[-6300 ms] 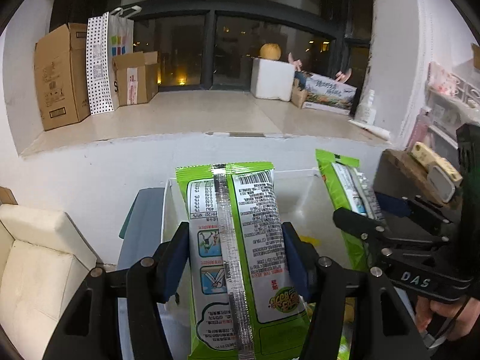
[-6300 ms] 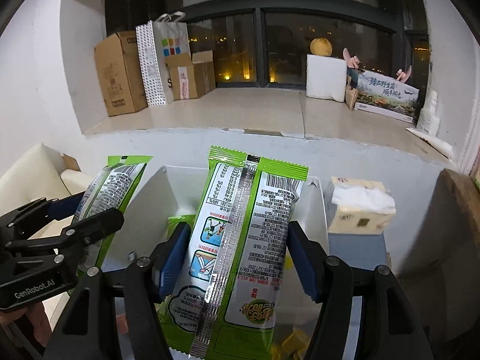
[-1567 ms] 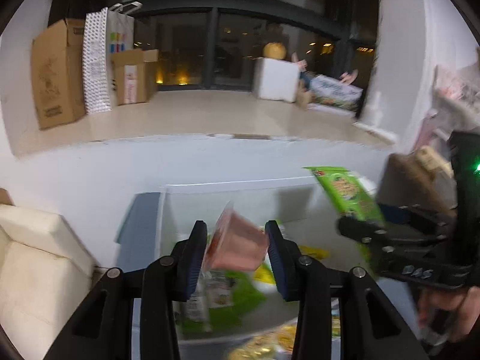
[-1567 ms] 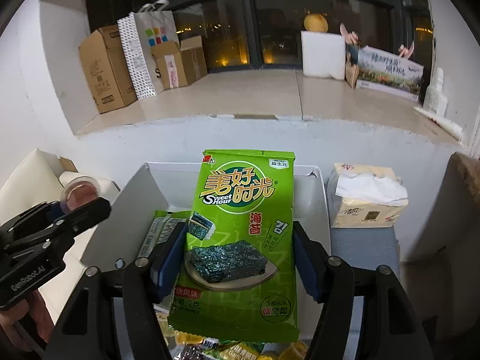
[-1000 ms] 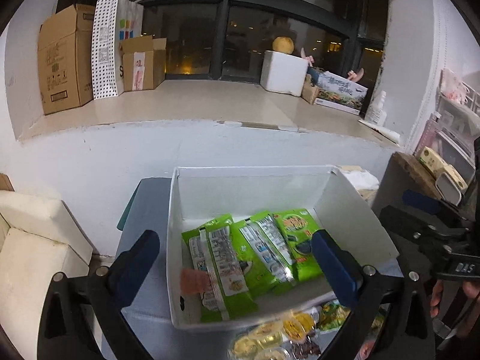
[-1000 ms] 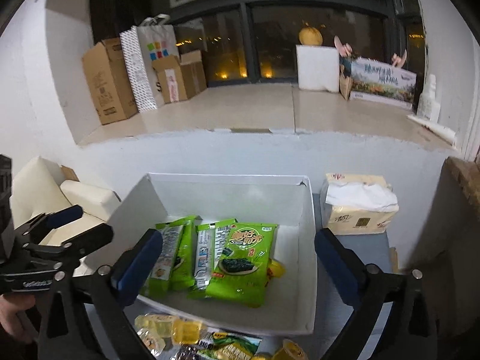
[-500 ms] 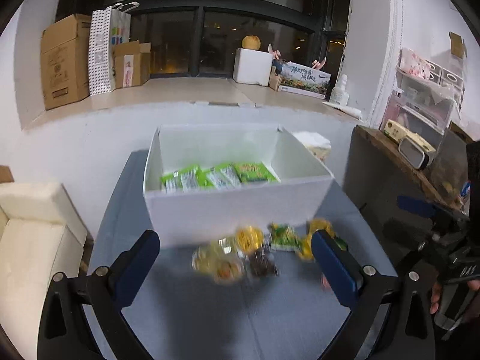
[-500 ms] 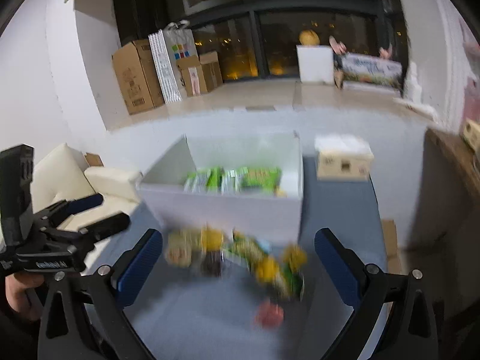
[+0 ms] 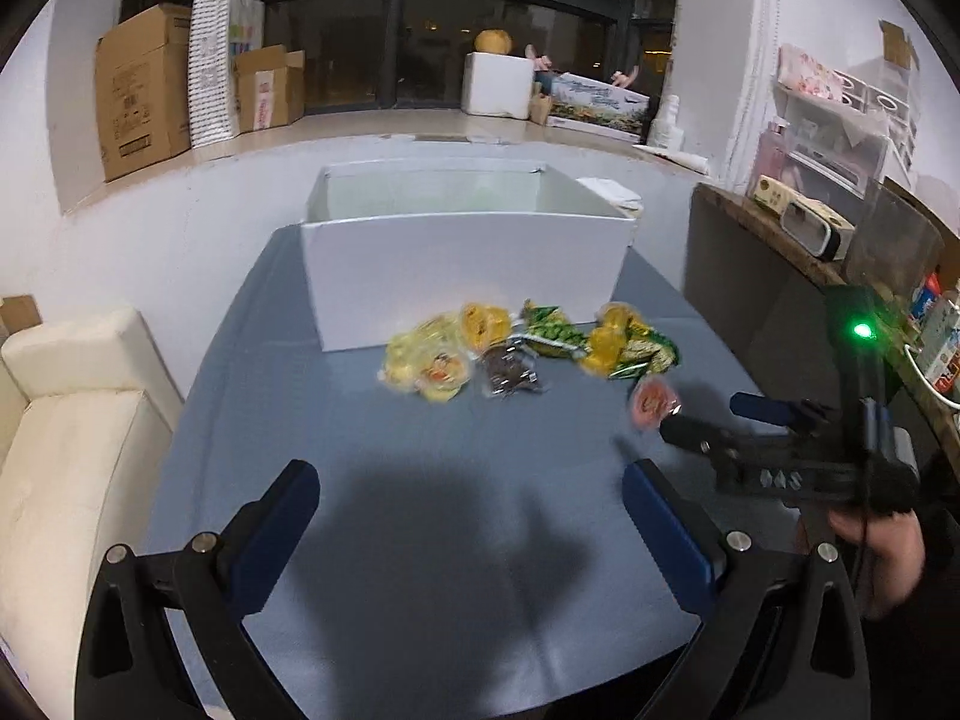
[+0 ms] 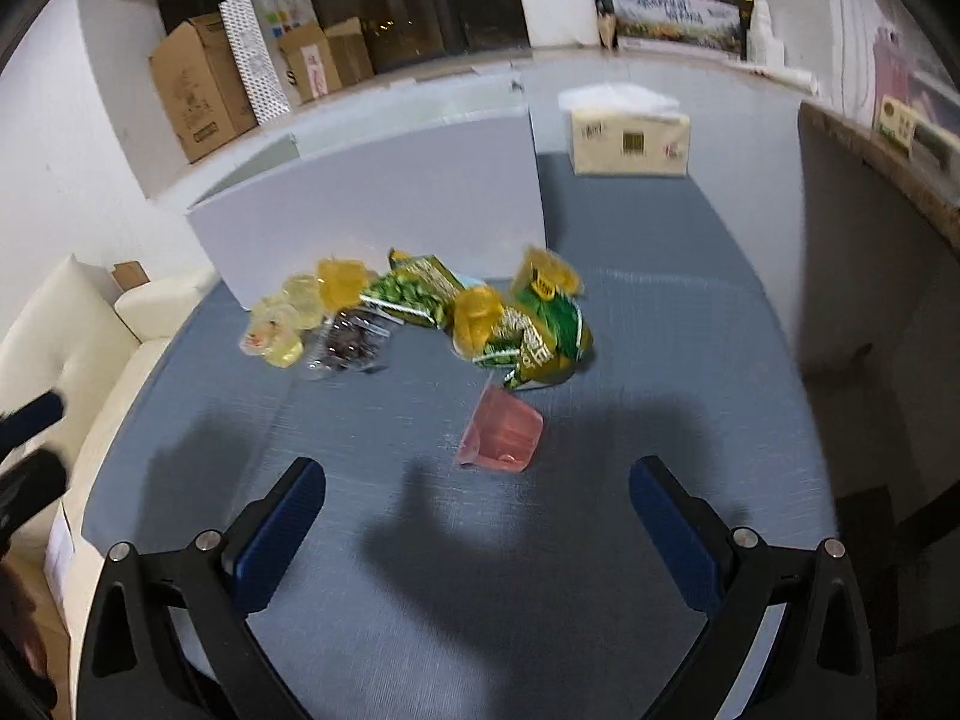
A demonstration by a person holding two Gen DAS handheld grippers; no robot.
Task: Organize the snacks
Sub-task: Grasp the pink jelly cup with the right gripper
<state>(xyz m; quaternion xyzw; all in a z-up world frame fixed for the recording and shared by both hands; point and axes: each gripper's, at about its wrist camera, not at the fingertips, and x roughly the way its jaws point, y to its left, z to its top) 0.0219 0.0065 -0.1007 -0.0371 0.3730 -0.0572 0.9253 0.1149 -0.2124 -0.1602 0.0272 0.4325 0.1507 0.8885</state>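
- The left claw hangs over the bare near part of the blue table, its blue-padded fingers spread wide with nothing between them.
- The right claw is likewise spread wide and empty, above the table just short of a pink jelly cup that lies on its side.
- In the left wrist view the right claw shows from the side, a person's hand on its handle and a green light lit on its body; the pink jelly cup sits just beyond its tips.
- A white box stands at the far side of the table; its contents are hidden by its front wall.
- The loose snacks lie in a cluster in front of the box: yellow jelly cups, a clear packet of dark snacks, a green pea packet, and green packets with more yellow cups on them.
- A tissue pack stands to the right of the box.
- A cream sofa sits beside the table's left edge.
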